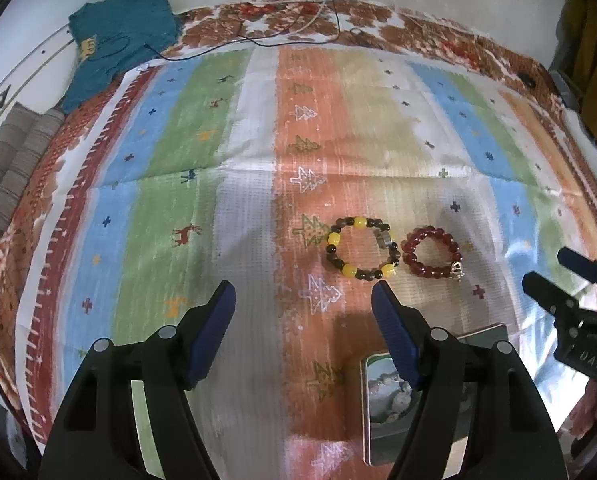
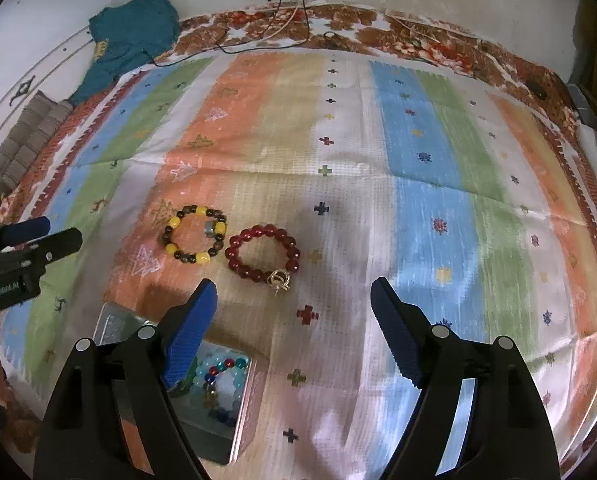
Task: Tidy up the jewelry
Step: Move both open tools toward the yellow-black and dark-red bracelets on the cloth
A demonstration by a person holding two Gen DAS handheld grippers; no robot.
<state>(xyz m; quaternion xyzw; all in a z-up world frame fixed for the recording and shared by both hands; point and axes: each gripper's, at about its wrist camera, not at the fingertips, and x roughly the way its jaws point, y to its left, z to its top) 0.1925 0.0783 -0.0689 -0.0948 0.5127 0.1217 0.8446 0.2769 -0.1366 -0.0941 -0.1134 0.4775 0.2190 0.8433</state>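
Note:
A yellow-and-dark bead bracelet (image 1: pixel 360 249) and a red bead bracelet (image 1: pixel 432 254) with a metal charm lie side by side on the striped cloth. They show in the right wrist view too: the yellow bracelet (image 2: pixel 194 239), the red bracelet (image 2: pixel 263 255). A metal tin (image 2: pixel 218 392) holding colourful bead jewelry sits near me, partly hidden by a finger; it also shows in the left wrist view (image 1: pixel 382 408). My left gripper (image 1: pixel 303 296) is open and empty, short of the yellow bracelet. My right gripper (image 2: pixel 292 292) is open and empty, just short of the red bracelet.
The striped cloth (image 2: pixel 418 184) covers a bed with a floral border. A teal garment (image 1: pixel 118 36) and a folded brown cloth (image 1: pixel 14 168) lie at the far left. Cables (image 1: pixel 290 28) trail at the far edge by the wall.

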